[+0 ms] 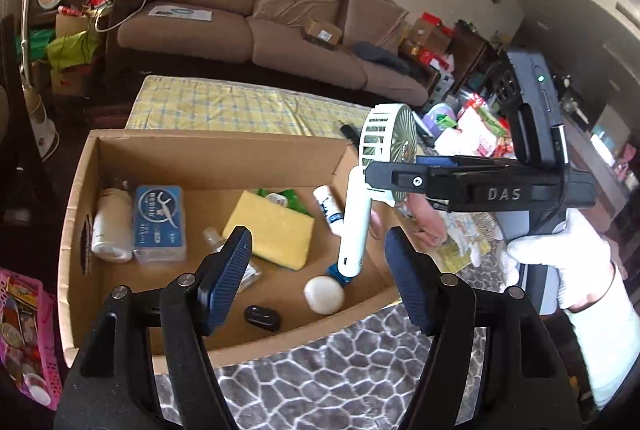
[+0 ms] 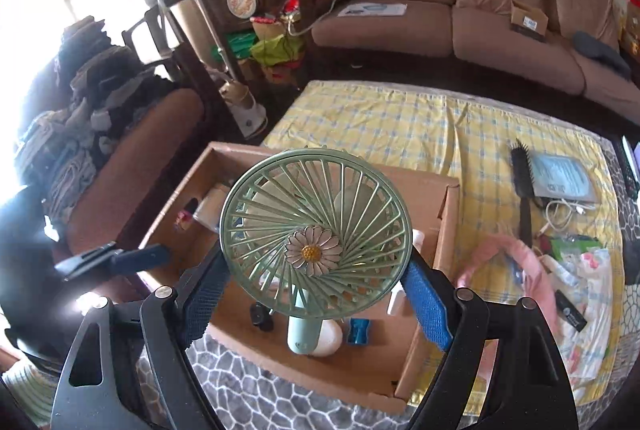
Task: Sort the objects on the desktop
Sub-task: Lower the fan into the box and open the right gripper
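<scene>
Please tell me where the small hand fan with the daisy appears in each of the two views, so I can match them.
Left wrist view: hand fan is right of centre, seen from behind, clamped in the right gripper over the cardboard box.
Right wrist view: it fills the centre, daisy facing the camera, held between the jaws.
Shared landmark: the brown sofa.
</scene>
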Action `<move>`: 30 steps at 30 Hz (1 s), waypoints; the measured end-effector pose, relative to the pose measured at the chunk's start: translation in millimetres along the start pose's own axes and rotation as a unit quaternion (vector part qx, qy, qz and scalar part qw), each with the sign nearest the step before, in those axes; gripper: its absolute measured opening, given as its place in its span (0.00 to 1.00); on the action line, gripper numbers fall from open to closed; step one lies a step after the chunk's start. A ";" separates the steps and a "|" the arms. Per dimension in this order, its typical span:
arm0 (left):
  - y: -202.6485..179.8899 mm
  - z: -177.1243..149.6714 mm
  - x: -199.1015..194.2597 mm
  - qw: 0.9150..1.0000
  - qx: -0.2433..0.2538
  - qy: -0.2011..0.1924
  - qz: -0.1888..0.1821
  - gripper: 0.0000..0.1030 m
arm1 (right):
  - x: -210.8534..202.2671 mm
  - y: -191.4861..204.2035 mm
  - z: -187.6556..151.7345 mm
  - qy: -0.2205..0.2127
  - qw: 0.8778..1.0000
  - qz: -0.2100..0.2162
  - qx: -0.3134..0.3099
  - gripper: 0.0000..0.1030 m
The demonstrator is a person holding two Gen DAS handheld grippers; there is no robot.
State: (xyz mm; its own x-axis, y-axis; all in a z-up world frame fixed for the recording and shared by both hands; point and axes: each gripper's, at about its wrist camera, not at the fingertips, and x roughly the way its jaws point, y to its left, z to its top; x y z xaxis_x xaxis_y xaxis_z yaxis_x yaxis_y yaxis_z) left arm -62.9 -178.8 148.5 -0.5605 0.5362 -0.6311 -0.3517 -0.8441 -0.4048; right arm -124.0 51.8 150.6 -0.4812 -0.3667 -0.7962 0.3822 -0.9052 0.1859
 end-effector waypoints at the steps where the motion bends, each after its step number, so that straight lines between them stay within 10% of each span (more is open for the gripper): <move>1: 6.8 -0.6 4.2 1.000 -0.005 0.007 0.003 0.63 | 15.7 -1.8 -0.6 0.016 1.000 -0.010 0.005 0.82; 19: 22.0 -9.4 63.9 0.998 -0.024 0.047 -0.037 0.65 | 137.9 -22.3 -2.5 0.176 0.970 -0.163 -0.038 0.81; 23: 19.4 -10.4 63.7 0.998 -0.017 0.049 -0.038 0.66 | 135.8 -17.1 2.6 0.150 0.967 -0.193 -0.069 0.82; 30: 17.5 -13.6 62.3 0.998 -0.013 0.049 -0.045 0.74 | 68.7 -18.1 27.6 0.065 0.991 -0.117 -0.019 0.85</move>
State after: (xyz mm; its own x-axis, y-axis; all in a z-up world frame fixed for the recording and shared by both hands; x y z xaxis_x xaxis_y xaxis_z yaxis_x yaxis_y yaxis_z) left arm -93.8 -160.1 93.1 -0.4510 0.6083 -0.6532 -0.3775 -0.7931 -0.4780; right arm -185.7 37.0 108.4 -0.4555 -0.1145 -0.8828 0.3021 -0.9527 -0.0324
